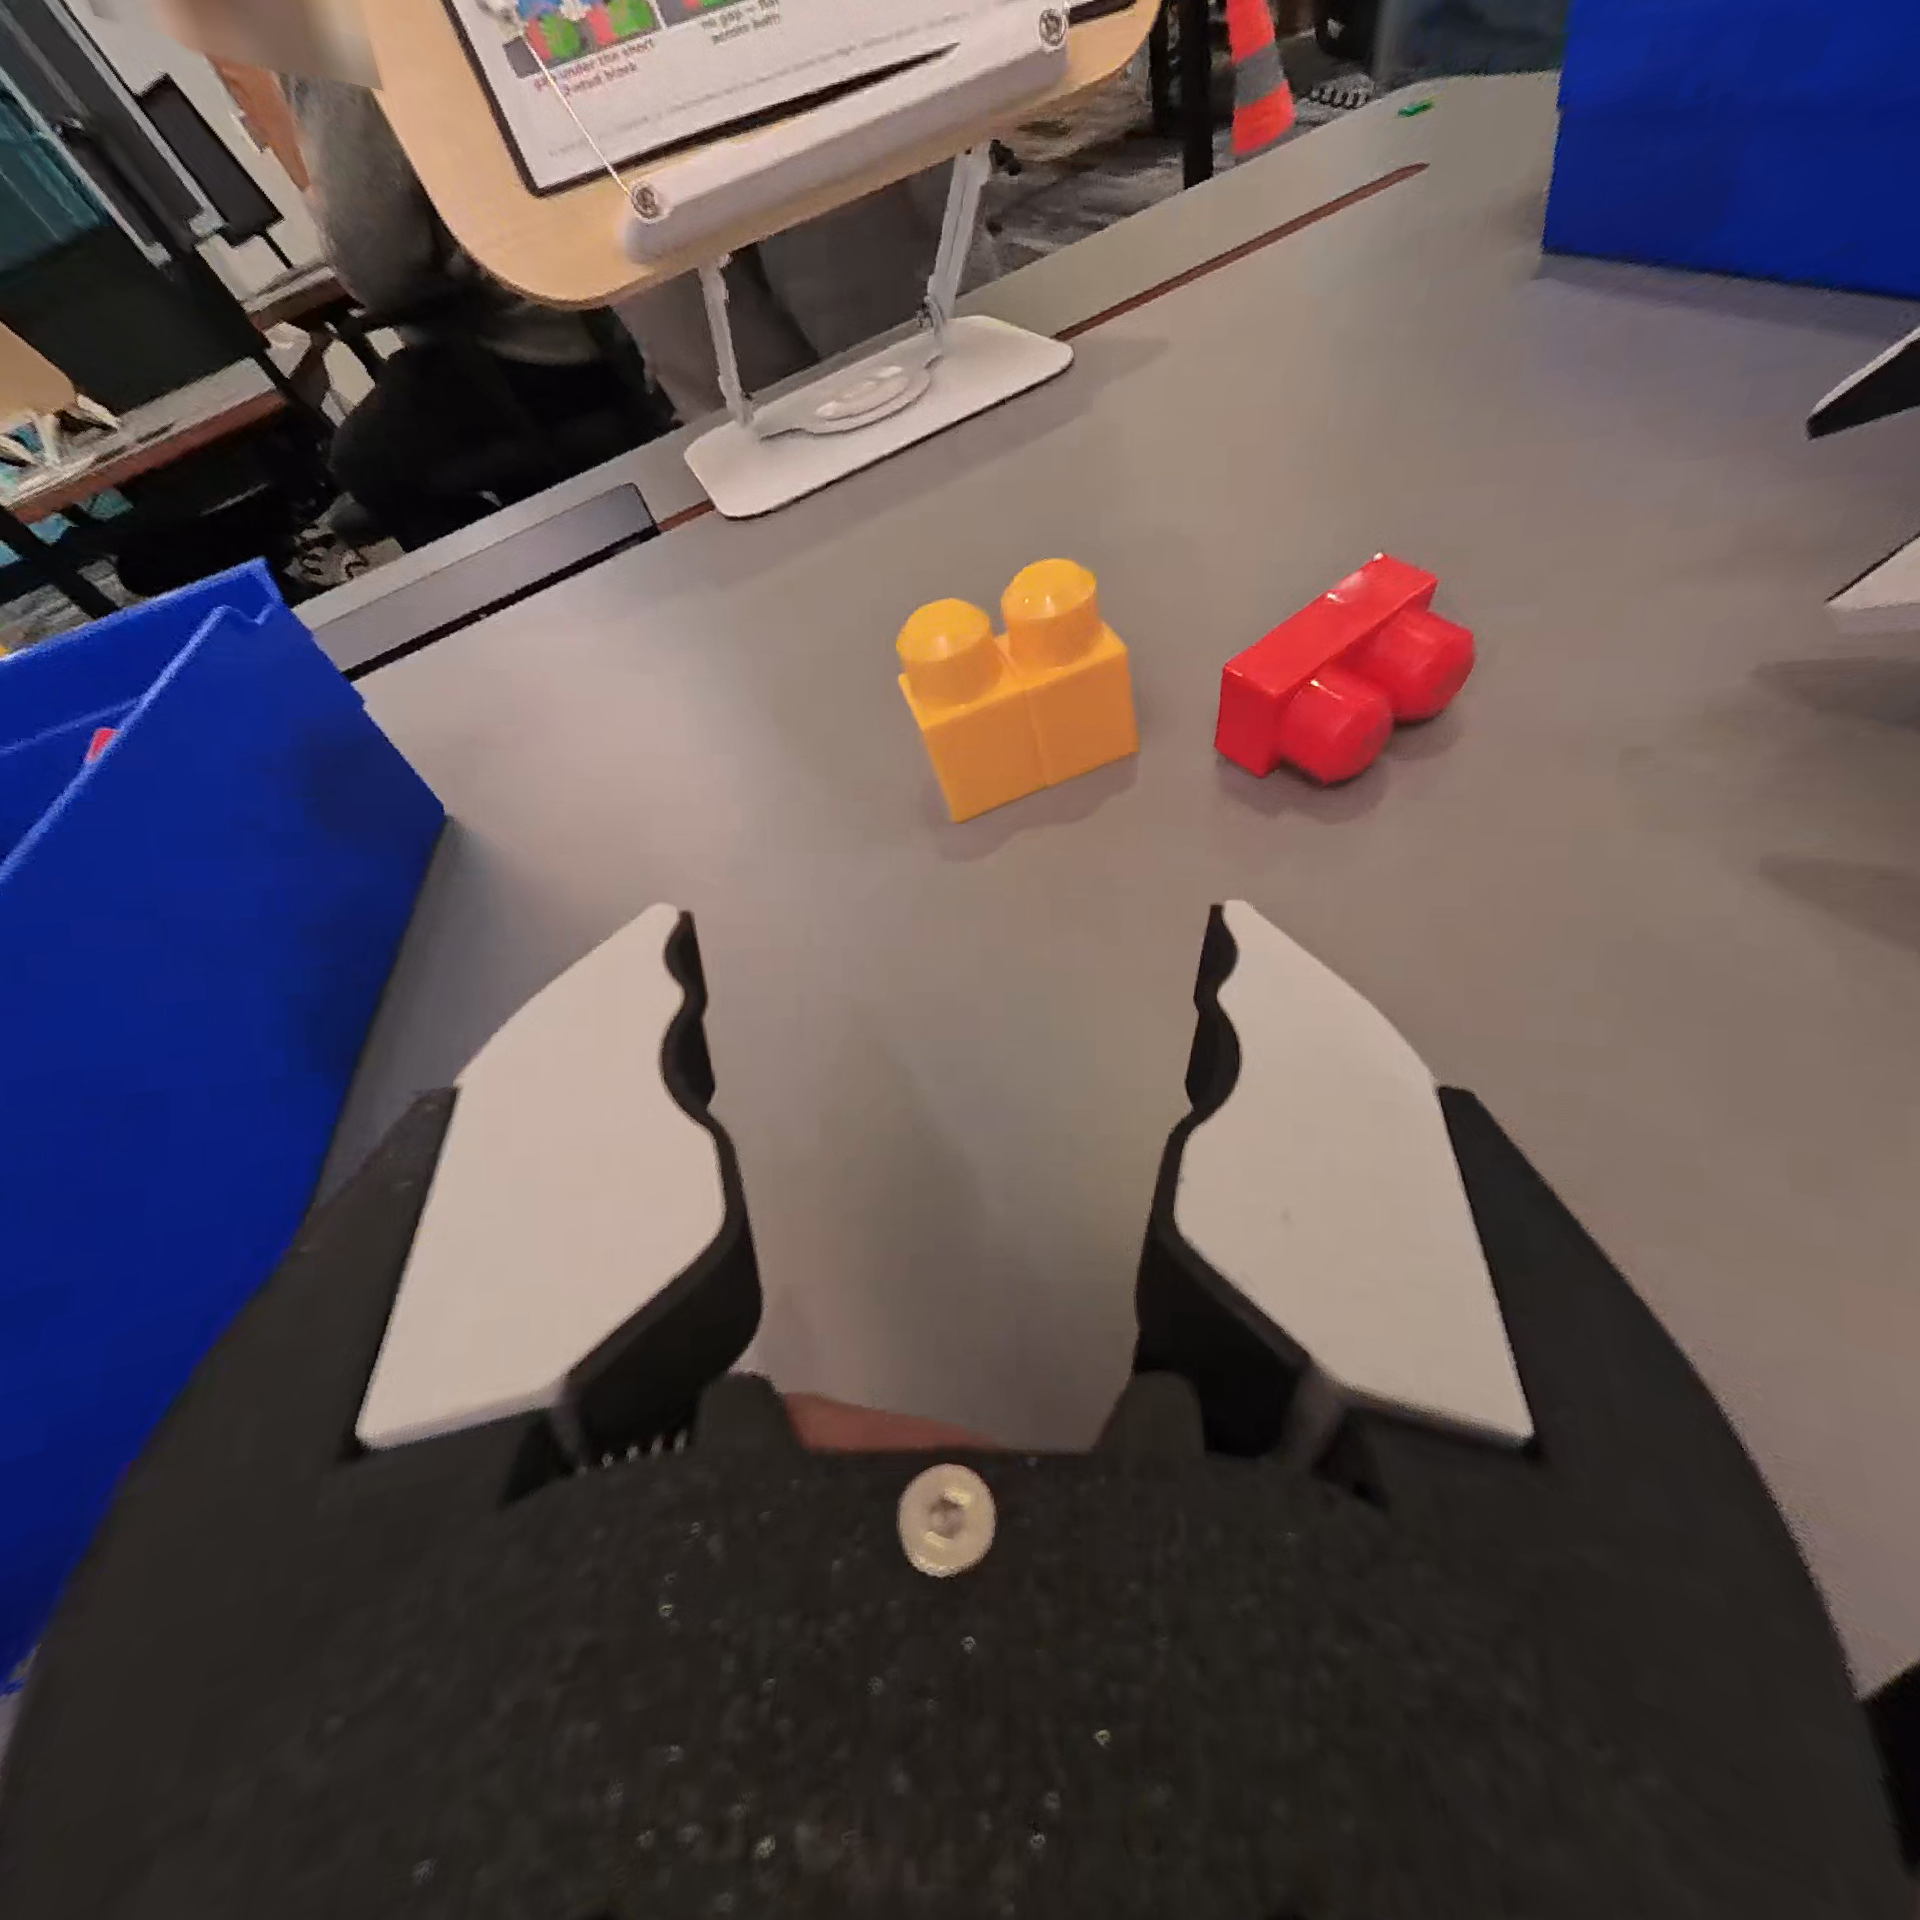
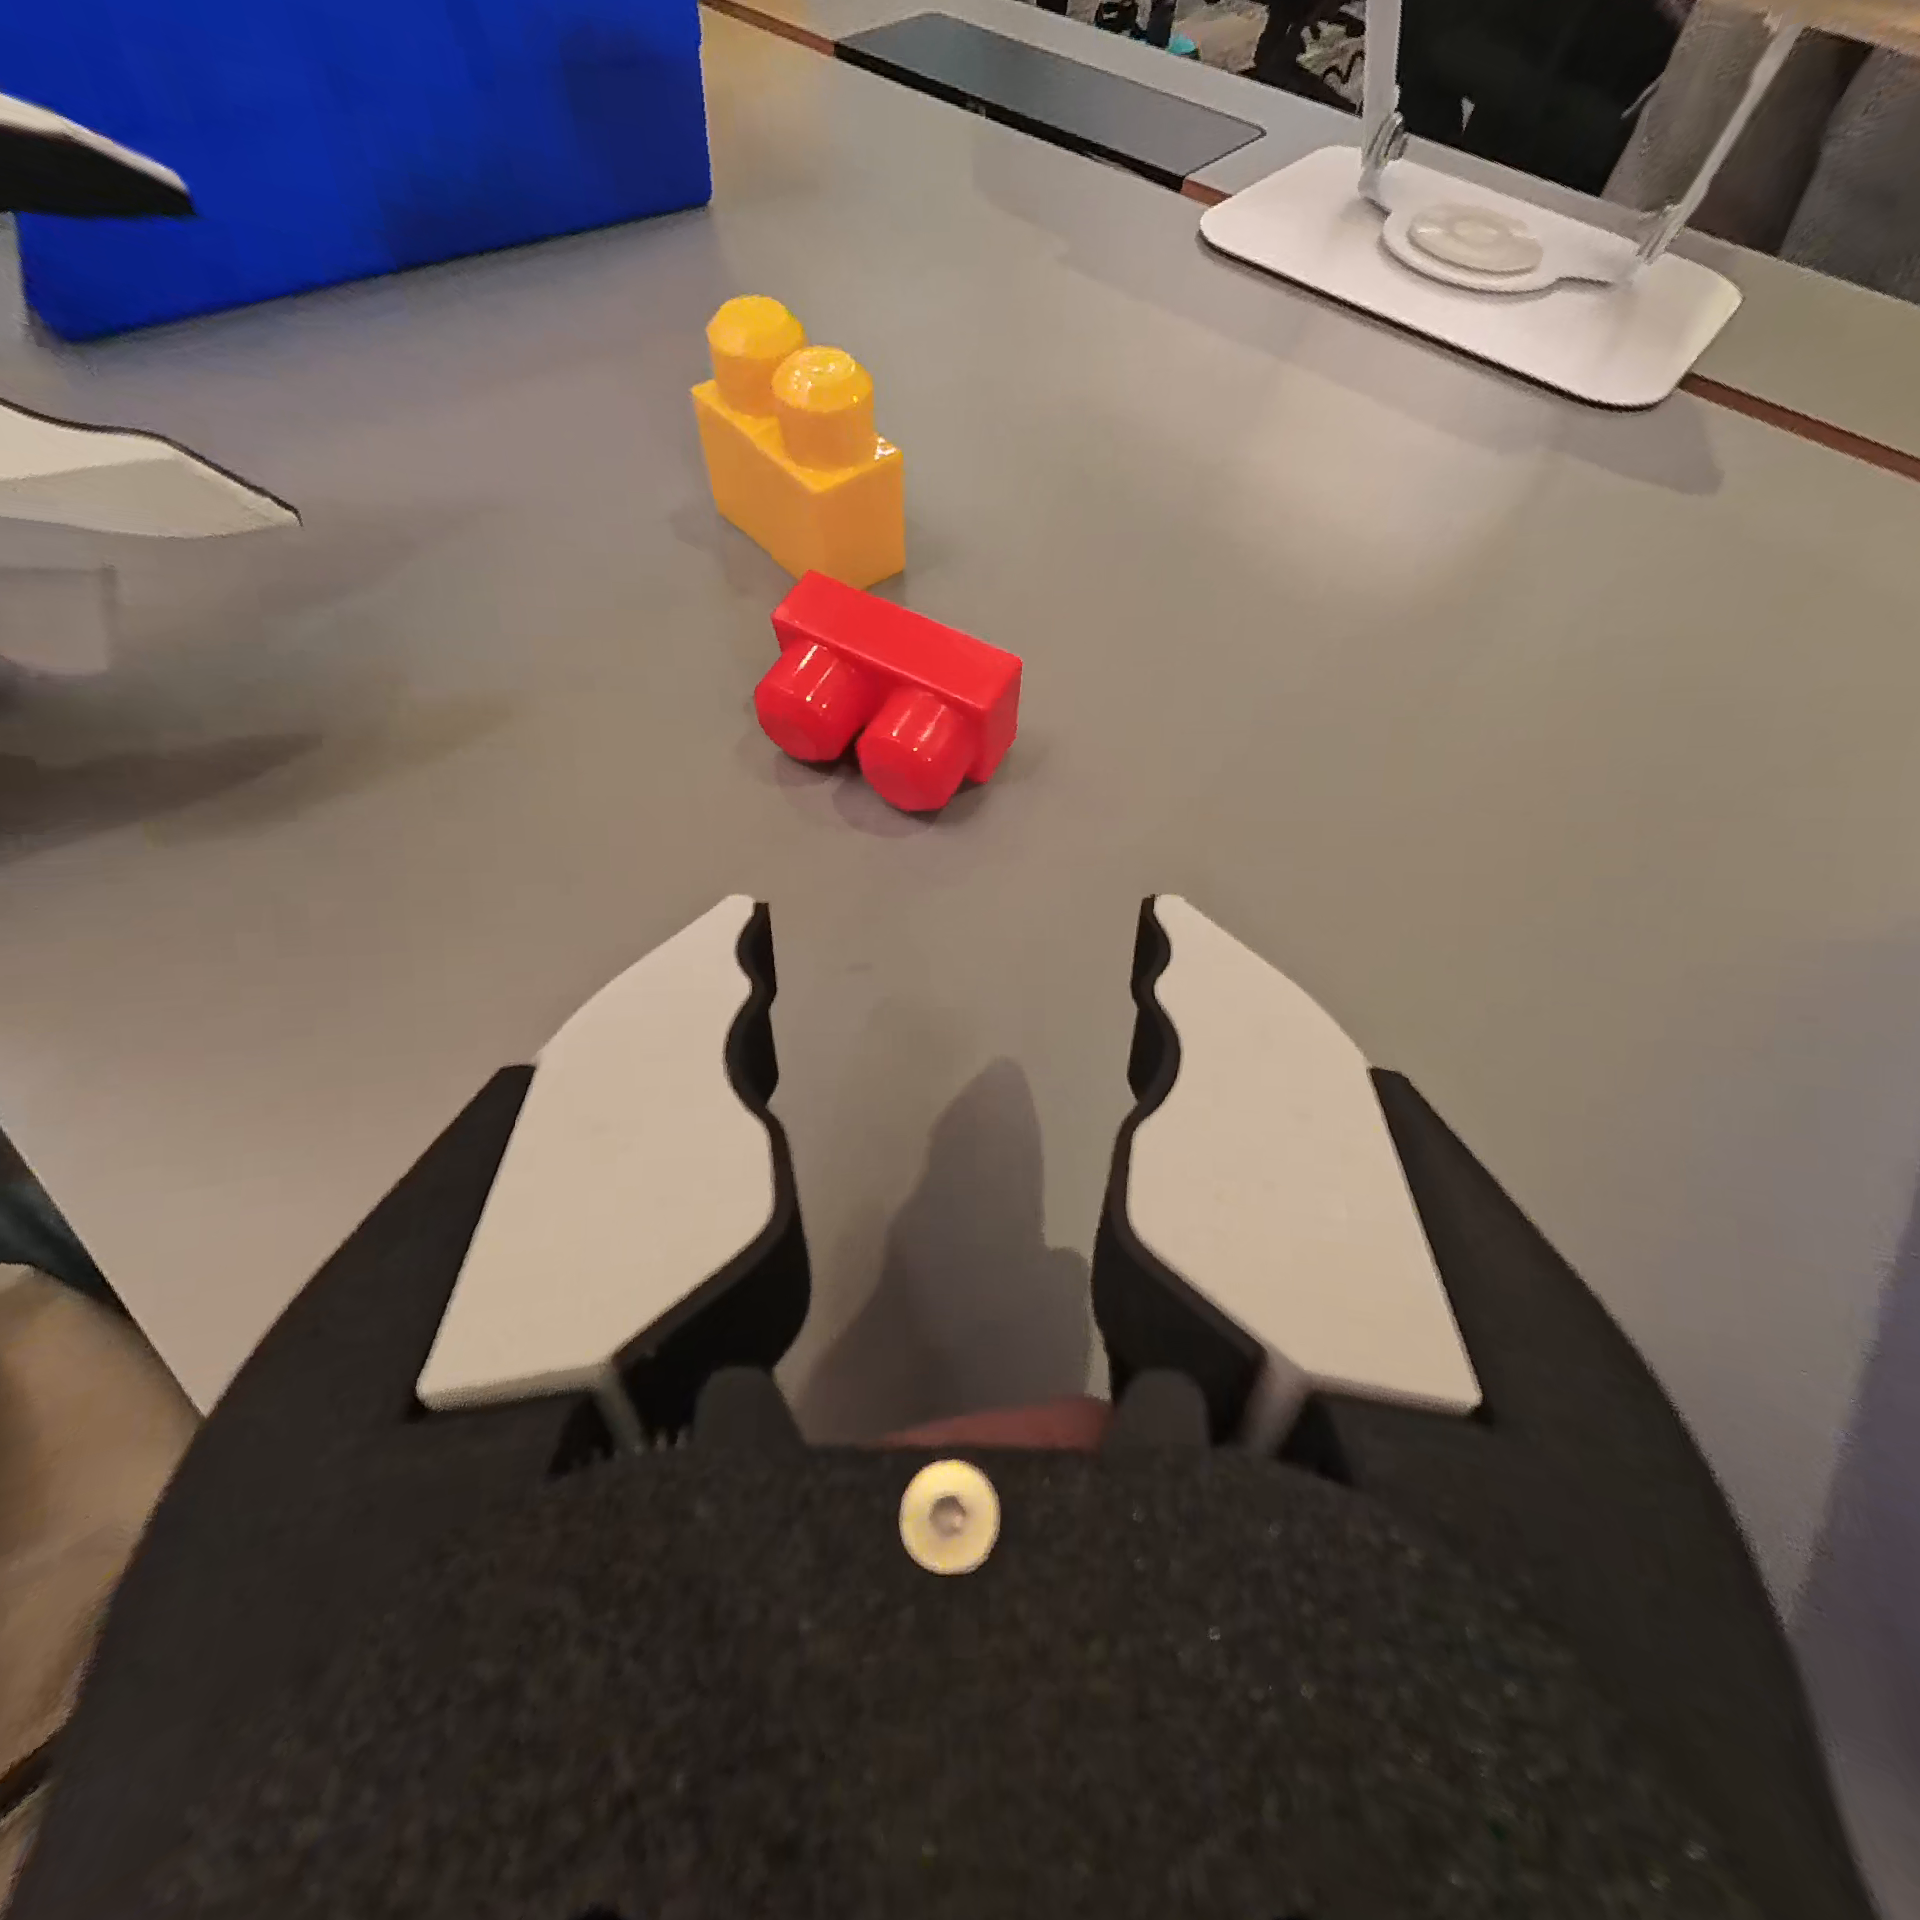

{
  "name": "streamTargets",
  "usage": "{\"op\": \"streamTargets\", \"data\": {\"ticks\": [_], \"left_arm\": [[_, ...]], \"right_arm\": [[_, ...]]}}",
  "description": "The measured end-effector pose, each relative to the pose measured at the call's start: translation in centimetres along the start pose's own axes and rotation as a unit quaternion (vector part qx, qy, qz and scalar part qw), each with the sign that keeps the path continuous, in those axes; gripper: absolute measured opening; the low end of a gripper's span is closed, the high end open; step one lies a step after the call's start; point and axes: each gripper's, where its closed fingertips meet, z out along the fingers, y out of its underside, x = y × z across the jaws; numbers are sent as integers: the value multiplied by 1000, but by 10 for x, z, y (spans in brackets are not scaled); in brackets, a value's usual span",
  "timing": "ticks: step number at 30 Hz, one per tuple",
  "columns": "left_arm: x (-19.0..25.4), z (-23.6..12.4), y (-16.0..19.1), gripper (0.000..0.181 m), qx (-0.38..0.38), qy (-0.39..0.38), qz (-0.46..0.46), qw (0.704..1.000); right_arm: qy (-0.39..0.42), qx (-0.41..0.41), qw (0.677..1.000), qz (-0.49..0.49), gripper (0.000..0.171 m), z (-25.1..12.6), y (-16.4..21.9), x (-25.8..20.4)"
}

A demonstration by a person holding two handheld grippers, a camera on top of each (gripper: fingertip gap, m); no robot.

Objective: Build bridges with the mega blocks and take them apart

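A yellow two-stud block point(image 1: 1023, 717) stands upright on the grey table point(image 1: 1351, 987). A thin red two-stud block point(image 1: 1340, 670) lies on its side to its right, studs pointing sideways. My left gripper point(image 1: 948, 914) is open and empty, a short way in front of the yellow block. In the right wrist view the red block point(image 2: 904, 686) lies nearest, with the yellow block point(image 2: 805, 457) just behind it. My right gripper point(image 2: 954, 906) is open and empty, just short of the red block. The left gripper's fingers point(image 2: 156, 488) show at the left edge.
A blue bin point(image 1: 177, 987) stands at the left of the table and another blue bin point(image 1: 1745, 145) at the far right. A white stand point(image 1: 883, 416) holding an instruction board rises at the table's far edge. A person sits behind it. The right tips stand about 8 cm off the red block point(image 2: 904, 686). It turns up in the left wrist view point(image 1: 1396, 630) as well.
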Motion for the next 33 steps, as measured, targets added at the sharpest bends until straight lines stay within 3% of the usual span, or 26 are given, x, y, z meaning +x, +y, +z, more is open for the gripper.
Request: {"op": "streamTargets", "data": {"ticks": [8,13,19,26,29,33], "left_arm": [[2,4,7,91,-24,33,-28,999],[0,5,9,93,-31,37,-34,998],[-1,3,8,91,-27,53,-59,997],[-7,2,13,91,-36,48,-57,997],[-8,1,12,90,-33,53,-66,996],[-7,1,13,90,-33,56,-67,996]], "right_arm": [[11,-5,1000,-25,66,1,-2,-3],[38,-44,992,-114,69,9,-15,-6],[-66,-178,926,-326,68,49,-17,-16],[-145,-263,841,-450,63,83,-11,-9],[-140,-275,823,-477,56,89,-6,-5],[-139,-264,825,-480,47,93,-6,-5]]}}
